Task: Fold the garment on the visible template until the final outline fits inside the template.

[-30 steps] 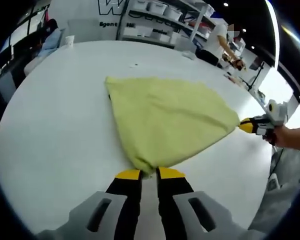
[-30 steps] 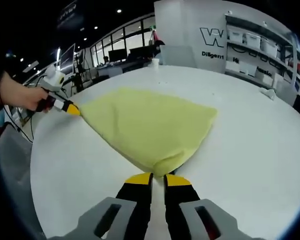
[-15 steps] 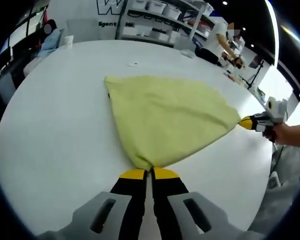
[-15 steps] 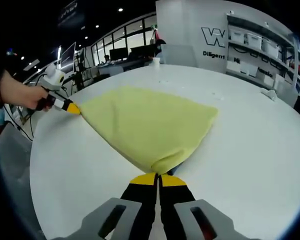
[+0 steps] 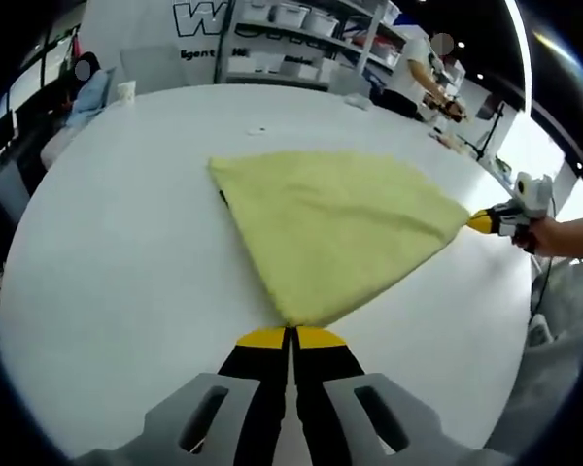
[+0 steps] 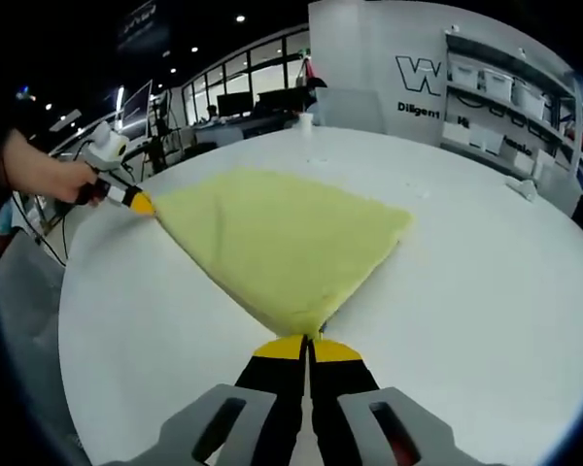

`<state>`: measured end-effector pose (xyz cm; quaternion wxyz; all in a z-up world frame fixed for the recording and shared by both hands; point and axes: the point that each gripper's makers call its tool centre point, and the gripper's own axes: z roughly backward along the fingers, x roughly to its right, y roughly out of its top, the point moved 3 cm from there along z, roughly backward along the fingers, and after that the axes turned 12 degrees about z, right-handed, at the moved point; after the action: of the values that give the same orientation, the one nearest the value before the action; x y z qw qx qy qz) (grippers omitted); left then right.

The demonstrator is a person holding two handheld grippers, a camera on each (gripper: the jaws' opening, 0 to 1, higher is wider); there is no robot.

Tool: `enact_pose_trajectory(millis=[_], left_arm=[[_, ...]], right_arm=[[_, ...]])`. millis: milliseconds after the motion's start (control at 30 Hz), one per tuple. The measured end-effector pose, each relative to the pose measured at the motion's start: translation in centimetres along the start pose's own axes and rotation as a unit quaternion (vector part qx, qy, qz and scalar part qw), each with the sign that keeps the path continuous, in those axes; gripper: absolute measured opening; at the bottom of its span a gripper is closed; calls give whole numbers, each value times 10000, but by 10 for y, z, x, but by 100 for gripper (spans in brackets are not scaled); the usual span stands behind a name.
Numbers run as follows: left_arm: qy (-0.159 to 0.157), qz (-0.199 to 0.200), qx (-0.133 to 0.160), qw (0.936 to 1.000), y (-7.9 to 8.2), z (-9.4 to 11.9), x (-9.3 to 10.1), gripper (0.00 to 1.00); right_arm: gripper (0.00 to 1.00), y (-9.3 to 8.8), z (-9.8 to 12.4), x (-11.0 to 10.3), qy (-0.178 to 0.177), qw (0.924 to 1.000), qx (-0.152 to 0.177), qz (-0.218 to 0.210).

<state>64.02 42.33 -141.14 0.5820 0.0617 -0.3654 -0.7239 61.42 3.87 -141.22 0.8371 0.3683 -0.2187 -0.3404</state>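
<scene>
A pale yellow garment (image 5: 330, 223) lies stretched into a triangle on the white round table (image 5: 117, 243). In the left gripper view my left gripper (image 5: 291, 333) is shut on its near corner, and my right gripper (image 5: 476, 222), held by a hand, pinches the corner at the far right. In the right gripper view the same garment (image 6: 282, 238) spreads ahead. There my right gripper (image 6: 309, 342) is shut on the near corner, and the left gripper (image 6: 141, 204) holds the corner at the far left. The cloth is taut between the two held corners. I see no template outline.
The table edge (image 6: 73, 320) runs close on the left of the right gripper view. A paper cup (image 5: 126, 90) stands at the table's far rim. Shelves with white bins (image 5: 291, 19) and a person (image 5: 428, 68) are beyond the table. Bare table (image 6: 486, 262) surrounds the cloth.
Both grippers went from slightly apart to shut on their garment corners. The cloth has been drawn tauter, its near corners now narrow points.
</scene>
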Motion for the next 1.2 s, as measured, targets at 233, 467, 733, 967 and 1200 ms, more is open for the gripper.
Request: enact_pose_trajectory(millis=[233,467,733,967,1200], left_arm=[[-48,-107,-58,9999,-3,2,-3,0],[-101,-3,-145,9998,-11,5,-1,0],[-131,45,-251,9996,-23,11,-3,0],[-227,180,-340,9990,-38,18,4,0],[-292,182,-377,9987,-52,25,11,0]], right_arm=[[0,-4,3,-4,185,9998,-34,62],[0,-8,6,-16,376,9993,-68,-16],[0,-14,12,-26,501,9987,-92,6],[0,-25,22,-39,580,9982,-132,-48],[0,-33,32,-48,548,9984,-154,-64]])
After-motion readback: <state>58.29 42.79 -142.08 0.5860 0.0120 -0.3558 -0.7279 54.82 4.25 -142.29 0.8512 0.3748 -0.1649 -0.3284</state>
